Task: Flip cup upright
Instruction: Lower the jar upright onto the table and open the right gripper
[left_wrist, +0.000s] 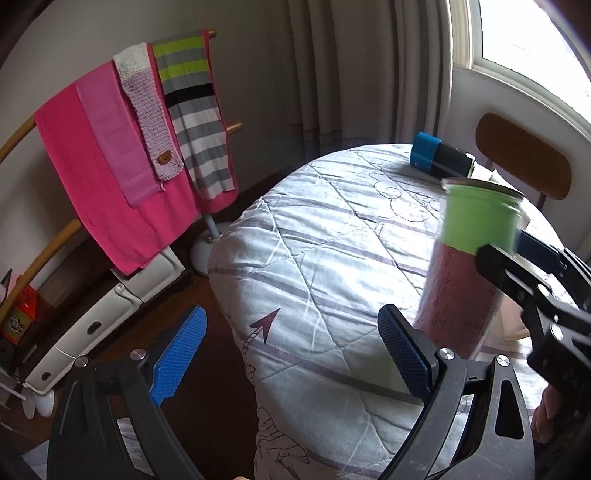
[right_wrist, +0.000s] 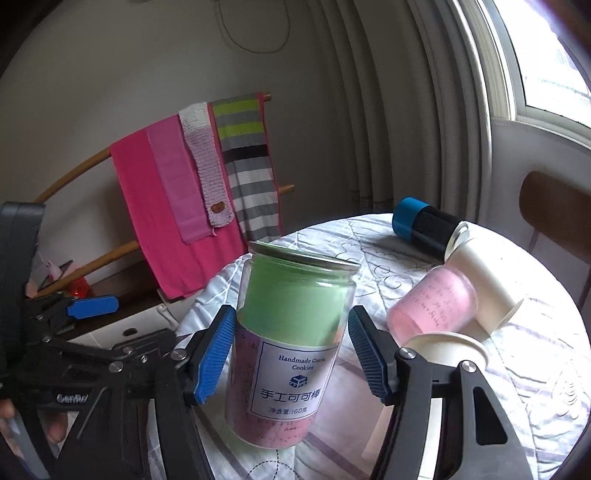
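The cup is a tall clear jar (right_wrist: 291, 343) with a green top, pink bottom and a white label. It stands almost upright, tilted slightly, on the quilted table (right_wrist: 517, 369). My right gripper (right_wrist: 291, 354) straddles its middle; the blue pads (right_wrist: 216, 354) sit at its sides with small gaps, so it looks open. In the left wrist view the jar (left_wrist: 469, 258) is at the right with the right gripper's finger across it. My left gripper (left_wrist: 291, 354) is open and empty, to the jar's left near the table's edge.
On the table behind the jar lie a pink jar (right_wrist: 432, 306), a white cup (right_wrist: 484, 280), a blue-and-black cylinder (right_wrist: 424, 225) and a white roll (right_wrist: 447, 347). A chair back (left_wrist: 521, 155) stands beyond. A towel rack (left_wrist: 122, 147) stands left.
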